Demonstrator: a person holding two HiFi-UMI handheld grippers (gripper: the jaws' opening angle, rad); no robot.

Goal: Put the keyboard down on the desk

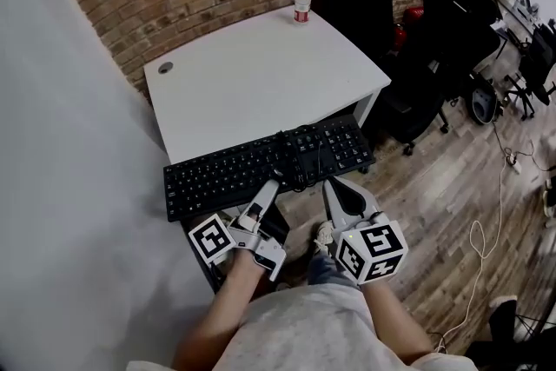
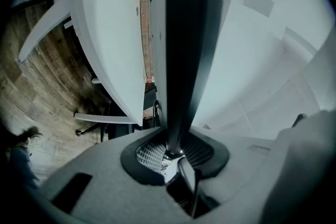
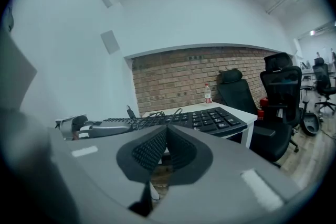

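Along the desk [image 1: 252, 74] front, left tongs [image 2: 174, 155] pinch the crosswise keyboard [image 1: 226, 174], right tongs [image 3: 167, 130] closed.

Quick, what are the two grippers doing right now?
Left gripper: closed on the keyboard.
Right gripper: closed, holding nothing.

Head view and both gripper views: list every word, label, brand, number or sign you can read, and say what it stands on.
No text can be read in any view.
Bottle label: red band, print too small to read.
Keyboard keys: legends too small and blurred to read.
Left marker cube and right marker cube: black-and-white square patterns only, no letters.
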